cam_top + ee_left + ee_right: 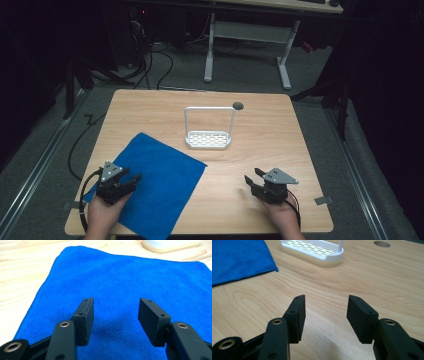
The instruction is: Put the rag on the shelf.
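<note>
A blue cloth [150, 182] lies flat on the left half of the wooden table [280, 135]. My left gripper [134, 180] rests over its near left part, open, with only blue cloth [120, 285] between the jaws of that gripper [115, 312]. A white rack [208, 135] with a tall wire handle stands at the table's middle. My right gripper [251, 177] sits at the near right on bare wood, open and holding nothing. In the right gripper view that gripper [326, 311] points toward the rack [312, 251], with the cloth's corner [237, 260] at the upper left.
A round hole [238, 105] is cut in the table behind the rack. Beyond the far edge stands a white desk frame [247, 45] with cables on the grey floor. Bare wood stretches between the rack and my right gripper.
</note>
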